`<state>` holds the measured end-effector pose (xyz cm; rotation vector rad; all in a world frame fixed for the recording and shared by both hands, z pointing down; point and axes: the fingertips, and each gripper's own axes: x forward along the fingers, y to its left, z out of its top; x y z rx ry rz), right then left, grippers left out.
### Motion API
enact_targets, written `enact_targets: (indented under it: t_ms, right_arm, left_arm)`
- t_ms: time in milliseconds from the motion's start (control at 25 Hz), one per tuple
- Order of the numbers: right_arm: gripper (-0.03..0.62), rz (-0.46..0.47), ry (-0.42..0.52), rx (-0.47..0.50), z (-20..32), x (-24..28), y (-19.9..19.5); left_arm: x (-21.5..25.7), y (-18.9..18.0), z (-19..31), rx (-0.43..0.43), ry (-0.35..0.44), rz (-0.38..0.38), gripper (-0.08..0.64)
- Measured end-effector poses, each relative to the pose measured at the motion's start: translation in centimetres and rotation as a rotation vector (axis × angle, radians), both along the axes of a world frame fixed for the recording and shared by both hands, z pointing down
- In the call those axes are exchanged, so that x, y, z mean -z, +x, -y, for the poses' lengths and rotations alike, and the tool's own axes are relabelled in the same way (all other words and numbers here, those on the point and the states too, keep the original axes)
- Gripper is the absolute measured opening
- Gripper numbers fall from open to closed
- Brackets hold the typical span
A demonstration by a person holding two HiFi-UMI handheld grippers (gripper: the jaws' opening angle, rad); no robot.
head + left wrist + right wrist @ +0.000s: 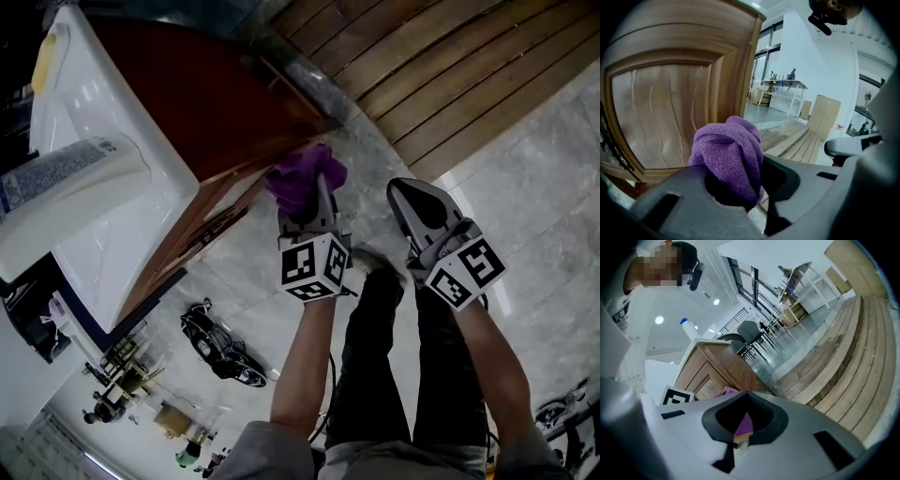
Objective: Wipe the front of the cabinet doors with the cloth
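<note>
Firmly press the bunched purple microfibre cloth (730, 152), clamped in the left gripper (319, 200), against the panelled brown wooden cabinet door (658, 117); the right gripper (419, 202) is closed, empty.

The cabinet (234, 122) blocks me from 9 to 12 o'clock. Its door (656, 117) is just ahead of the cloth (731, 154) in my left gripper (319, 197), and the white counter (94, 94) overhangs above. My right gripper (412, 202) crowds 3 o'clock. Past it the stone floor (544, 178) lies open. My legs (375, 356) fill 6 o'clock.
</note>
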<state>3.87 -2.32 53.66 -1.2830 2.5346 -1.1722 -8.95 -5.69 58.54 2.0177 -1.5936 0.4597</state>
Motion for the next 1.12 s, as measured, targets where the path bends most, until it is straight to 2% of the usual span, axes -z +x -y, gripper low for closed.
enact_targets:
  t_ms: [400, 600, 880, 1120]
  right_arm:
    - [0.009, -0.007, -0.017, 0.037, -0.5, 4.0, 0.6]
    - [0.009, -0.005, -0.004, 0.056, -0.6, 8.8, 0.1]
    - [0.009, 0.003, 0.080, 0.108, -0.2, 17.3, -1.0]
    - [0.009, -0.017, 0.171, 0.163, 0.3, 24.9, -2.3]
  left_arm:
    - [6.8, 0.8, -2.2, 0.013, 0.013, -0.013, 0.072]
    - [12.3, 0.6, -3.6, 0.018, 0.035, -0.029, 0.072]
    - [20.6, 1.6, -5.3, 0.028, 0.099, -0.042, 0.072]
    - [28.1, 0.8, -6.0, 0.058, 0.167, -0.043, 0.072]
